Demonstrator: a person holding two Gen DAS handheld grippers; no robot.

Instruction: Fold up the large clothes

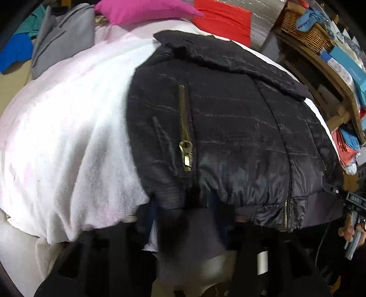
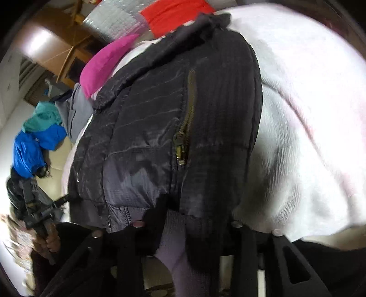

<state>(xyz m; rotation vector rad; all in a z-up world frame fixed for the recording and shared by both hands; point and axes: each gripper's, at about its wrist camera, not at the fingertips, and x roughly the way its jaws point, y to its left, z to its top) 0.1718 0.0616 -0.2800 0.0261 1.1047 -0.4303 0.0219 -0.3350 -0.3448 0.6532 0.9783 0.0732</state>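
Observation:
A black quilted puffer jacket point(image 1: 228, 128) with brass pocket zippers lies spread on a white blanket point(image 1: 68, 128). My left gripper point(image 1: 194, 219) is shut on the jacket's ribbed bottom hem at its left corner. My right gripper point(image 2: 173, 228) is shut on the hem at the opposite corner; the jacket point(image 2: 160, 128) fills that view. The right gripper also shows at the right edge of the left wrist view point(image 1: 331, 189), and the left gripper at the left edge of the right wrist view point(image 2: 66, 198). The fingertips are hidden in the fabric.
A pink cushion point(image 1: 141, 11), a red cushion point(image 1: 224, 20) and a grey garment point(image 1: 61, 41) lie at the far end. Blue and teal clothes point(image 2: 36, 141) lie at the side. A wooden shelf with a wicker basket point(image 1: 306, 32) stands on the right.

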